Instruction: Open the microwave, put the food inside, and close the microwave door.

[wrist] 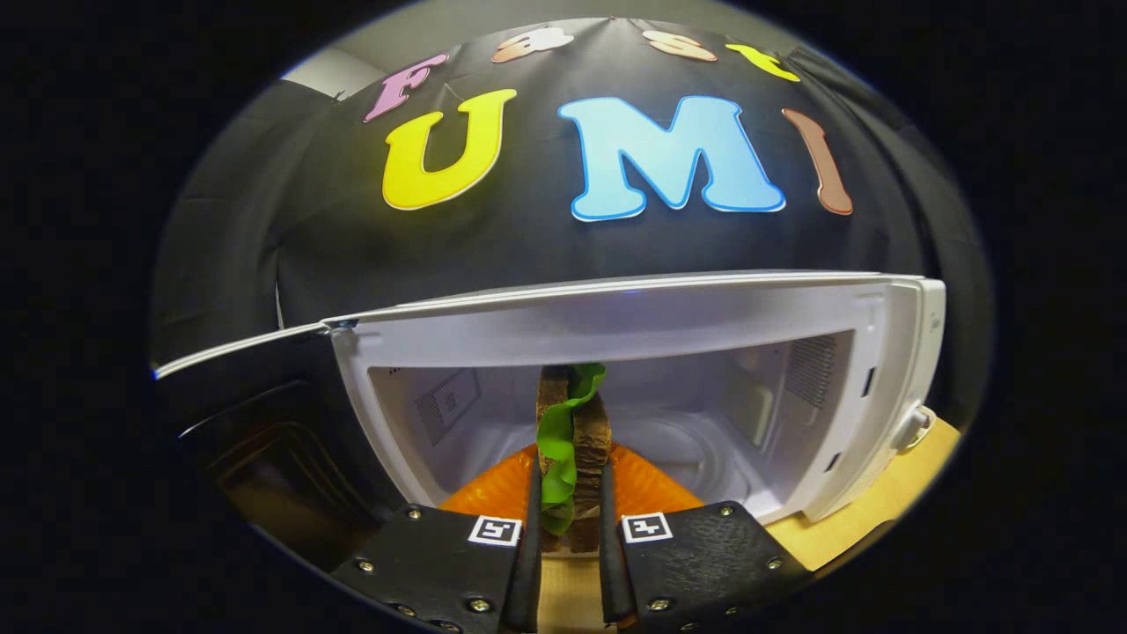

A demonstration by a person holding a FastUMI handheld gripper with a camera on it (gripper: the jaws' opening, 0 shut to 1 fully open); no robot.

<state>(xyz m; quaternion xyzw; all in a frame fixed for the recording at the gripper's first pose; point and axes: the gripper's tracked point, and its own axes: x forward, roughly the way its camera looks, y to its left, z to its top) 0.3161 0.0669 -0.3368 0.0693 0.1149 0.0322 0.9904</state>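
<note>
The sandwich (572,440), upright with green lettuce, is gripped between both fingers (532,528) of the gripper (568,537) above an orange plate (493,489) at the open microwave (616,326).

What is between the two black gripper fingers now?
In the gripper view, the gripper is shut on the burger-like toy food with orange buns and a green leaf, before the open white microwave.
</note>
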